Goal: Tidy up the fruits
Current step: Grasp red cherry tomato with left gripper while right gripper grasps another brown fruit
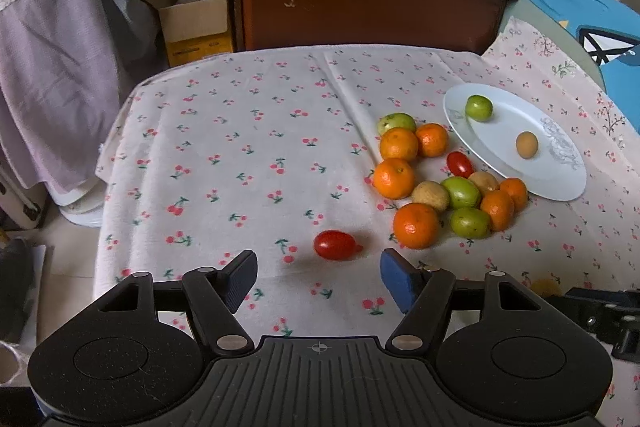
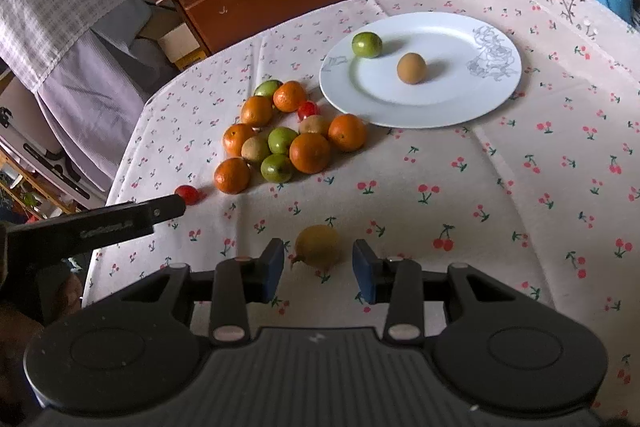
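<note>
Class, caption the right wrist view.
Open right gripper around a yellow fruit; plate beyond holds two fruits.

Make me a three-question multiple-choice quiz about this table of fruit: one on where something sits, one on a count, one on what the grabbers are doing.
1. Where does the lone red tomato lie?
A. on the plate
B. on the cloth just ahead of the left gripper
C. inside the fruit pile

2. How many fruits are on the white plate?
A. none
B. two
C. five

3. What is the right gripper doing with the yellow fruit?
A. jaws open on either side, pads not touching
B. lifting it high
C. dropping it on the plate

Answers:
1 B, it sits alone before the open fingers.
2 B, a green fruit and a brown fruit.
3 A, gaps show on both sides.
</note>
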